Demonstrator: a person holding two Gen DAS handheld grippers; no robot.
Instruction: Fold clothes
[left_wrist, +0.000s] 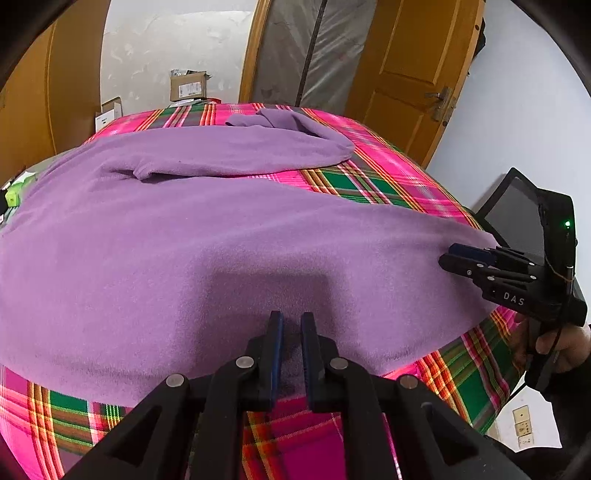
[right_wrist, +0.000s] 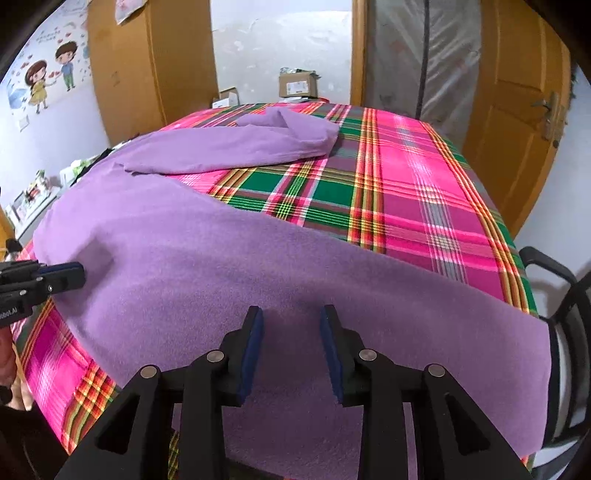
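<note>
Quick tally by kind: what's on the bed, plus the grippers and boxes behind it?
Purple garment: 1
Plaid bedcover: 1
Grippers: 2, left gripper and right gripper
Cardboard boxes: 2, big box and small box
Total: 6

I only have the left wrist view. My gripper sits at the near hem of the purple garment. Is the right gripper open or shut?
Observer: The right gripper is open, jaws wide apart over the purple garment, nothing between them.
Operator: Does the garment reach the table's right edge?
Observer: Yes, its corner hangs over the plaid cloth edge beside a black chair.
Operator: What's on the wall left of the table?
Observer: A cartoon sticker of two children.
Operator: And my gripper from there?
Observer: The left gripper looks nearly closed at the garment's left edge.
</note>
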